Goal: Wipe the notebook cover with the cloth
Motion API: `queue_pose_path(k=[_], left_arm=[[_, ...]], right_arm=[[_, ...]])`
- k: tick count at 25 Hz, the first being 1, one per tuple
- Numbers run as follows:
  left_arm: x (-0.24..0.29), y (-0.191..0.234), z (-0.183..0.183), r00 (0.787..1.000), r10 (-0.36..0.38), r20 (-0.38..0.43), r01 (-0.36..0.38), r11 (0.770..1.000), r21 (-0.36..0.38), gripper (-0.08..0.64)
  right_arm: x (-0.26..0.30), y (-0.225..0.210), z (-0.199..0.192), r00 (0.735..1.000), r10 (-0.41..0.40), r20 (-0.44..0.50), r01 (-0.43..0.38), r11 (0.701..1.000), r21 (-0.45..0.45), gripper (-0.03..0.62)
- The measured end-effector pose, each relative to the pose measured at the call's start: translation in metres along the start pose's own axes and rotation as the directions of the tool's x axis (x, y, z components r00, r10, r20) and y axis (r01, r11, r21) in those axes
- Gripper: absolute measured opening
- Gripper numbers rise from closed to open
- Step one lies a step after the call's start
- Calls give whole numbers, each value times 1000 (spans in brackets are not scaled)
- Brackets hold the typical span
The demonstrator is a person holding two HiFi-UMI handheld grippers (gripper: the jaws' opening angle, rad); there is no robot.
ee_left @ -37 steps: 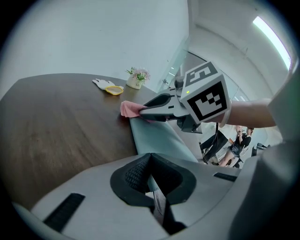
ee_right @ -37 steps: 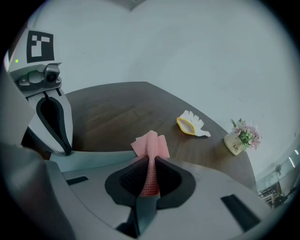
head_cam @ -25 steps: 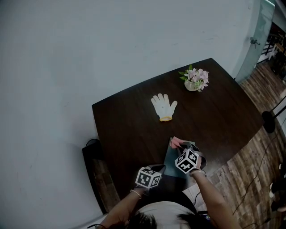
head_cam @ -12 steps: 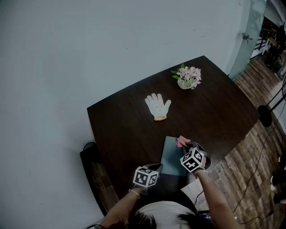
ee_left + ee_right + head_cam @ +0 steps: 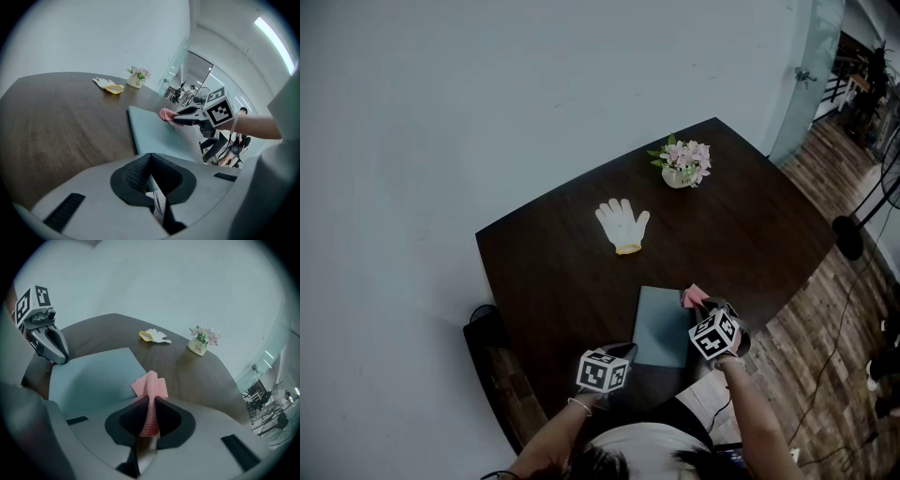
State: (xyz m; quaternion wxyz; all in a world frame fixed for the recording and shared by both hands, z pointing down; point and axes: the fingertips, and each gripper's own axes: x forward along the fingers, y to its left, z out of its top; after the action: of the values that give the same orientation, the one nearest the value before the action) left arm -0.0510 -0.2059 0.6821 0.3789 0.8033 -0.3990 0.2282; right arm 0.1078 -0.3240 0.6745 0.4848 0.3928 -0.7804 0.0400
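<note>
A pale teal notebook (image 5: pixel 661 328) lies flat near the front edge of the dark table (image 5: pixel 562 272). My right gripper (image 5: pixel 705 306) is shut on a pink cloth (image 5: pixel 693 296), which rests at the notebook's far right corner. In the right gripper view the cloth (image 5: pixel 150 384) sticks out between the closed pads of the right gripper (image 5: pixel 150 401), over the notebook (image 5: pixel 93 376). My left gripper (image 5: pixel 628 352) sits at the notebook's near left corner. In the left gripper view the left gripper (image 5: pixel 150 157) is shut, with the notebook (image 5: pixel 154 133) edge pinched between its pads.
A white glove (image 5: pixel 622 223) lies at the table's middle back and a small pot of pink flowers (image 5: pixel 681 164) stands at the far right. A black chair (image 5: pixel 492 352) stands by the table's left side. Wooden floor (image 5: pixel 825 309) and a black stand (image 5: pixel 845 236) are to the right.
My right gripper has drawn the pink cloth rightward across the cover, from over the notebook to its far right corner. The left gripper stays at the near corner.
</note>
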Motion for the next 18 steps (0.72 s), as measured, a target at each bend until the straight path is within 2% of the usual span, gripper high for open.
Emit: queue_pose_path(k=[5,9,14,18], left_arm=[[0,-1,0,1000,1,2,-1,1000,2,18],[-1,0,-1,1000,0,2,0,1000,4,18],[-1,0,-1,1000,-1,6,1,1000,6,17],[0,1,0,1000,-2,7,2,1000,4,17]], right_arm=[[-15,-2,13,998,-17,58,16,1000,24,41],[-30,10,38,991,-9,134,4,999,36,41],[-38,48,79,971,68,230,-70,998,-3,41],[-30,85,100,958,148,245,-132,988,-78,41]])
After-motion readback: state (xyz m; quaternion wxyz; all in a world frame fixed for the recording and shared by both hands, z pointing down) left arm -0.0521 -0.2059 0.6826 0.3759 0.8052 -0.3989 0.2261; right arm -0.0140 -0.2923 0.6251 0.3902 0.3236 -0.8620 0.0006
